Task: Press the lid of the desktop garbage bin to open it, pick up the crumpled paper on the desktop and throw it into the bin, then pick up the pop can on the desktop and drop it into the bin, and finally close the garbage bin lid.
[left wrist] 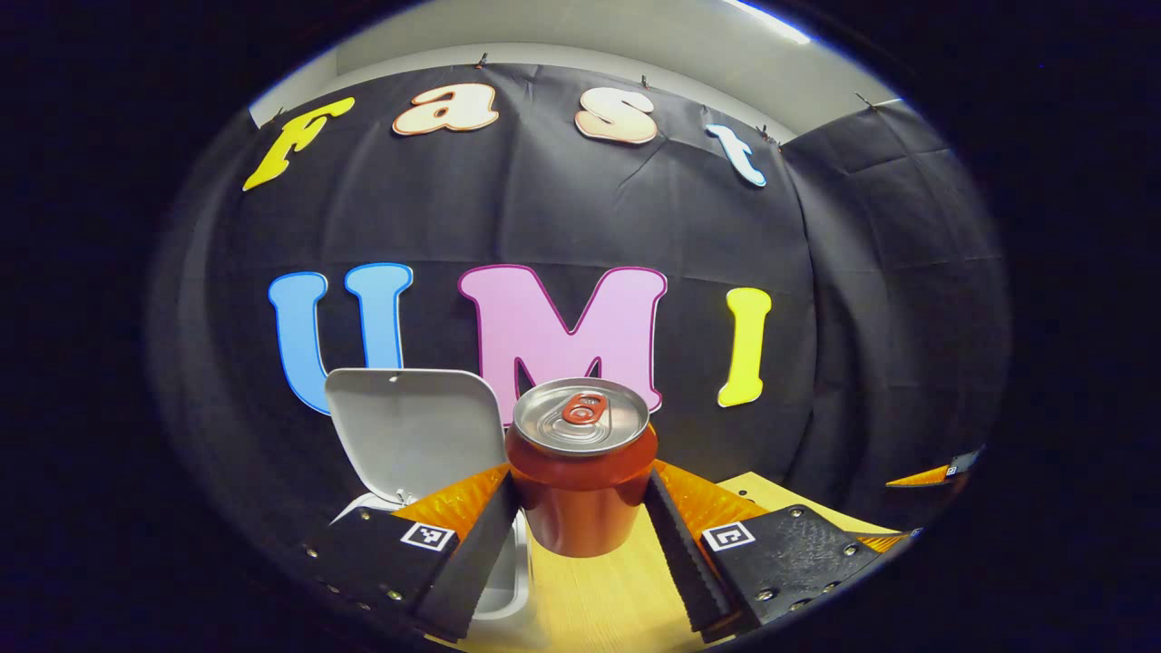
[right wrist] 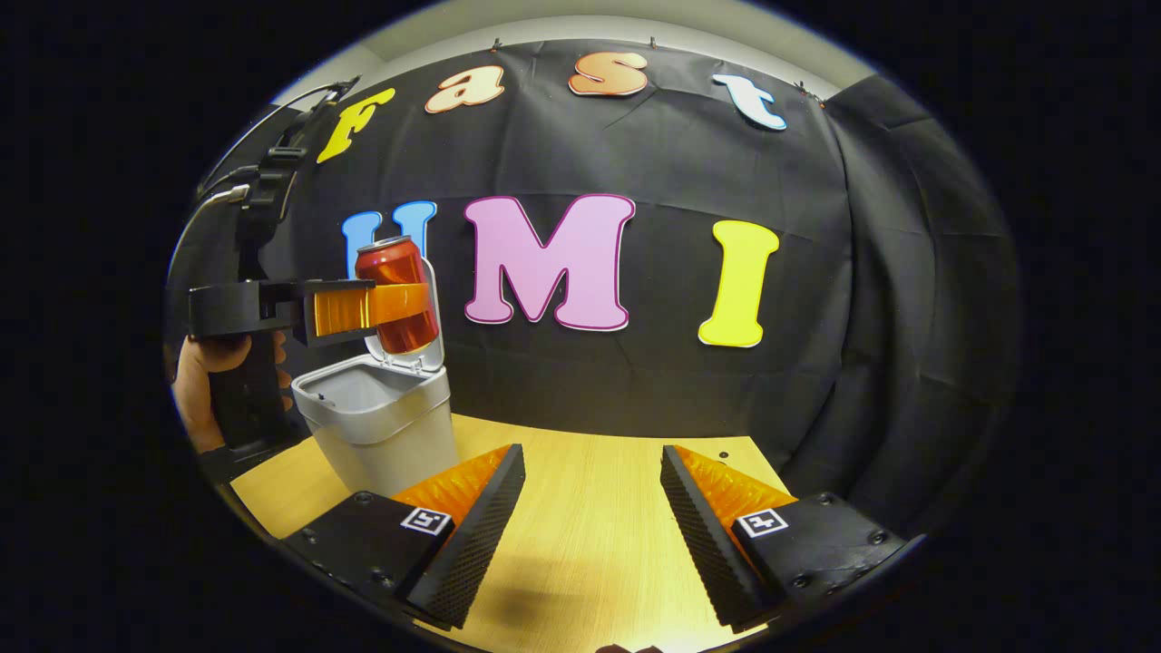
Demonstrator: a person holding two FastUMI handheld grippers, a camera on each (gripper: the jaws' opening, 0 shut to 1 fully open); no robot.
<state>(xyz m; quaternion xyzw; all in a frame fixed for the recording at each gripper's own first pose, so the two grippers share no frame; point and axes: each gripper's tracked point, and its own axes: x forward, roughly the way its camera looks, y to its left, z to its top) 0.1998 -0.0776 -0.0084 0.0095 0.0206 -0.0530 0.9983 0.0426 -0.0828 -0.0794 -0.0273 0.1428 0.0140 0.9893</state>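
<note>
One can (left wrist: 580,472) and one bin (right wrist: 381,431) were in sight. Left gripper (left wrist: 580,535) gripped the can at lower centre of the left gripper view, upright, tab end up. Bin lid (left wrist: 413,431) stood raised. Right gripper (right wrist: 590,535) gaped wide, holding nothing, above the table (right wrist: 590,490).

Glossy metal pop can (left wrist: 580,472); matt plastic bin (right wrist: 381,426); wood-grain desktop (right wrist: 590,508).
</note>
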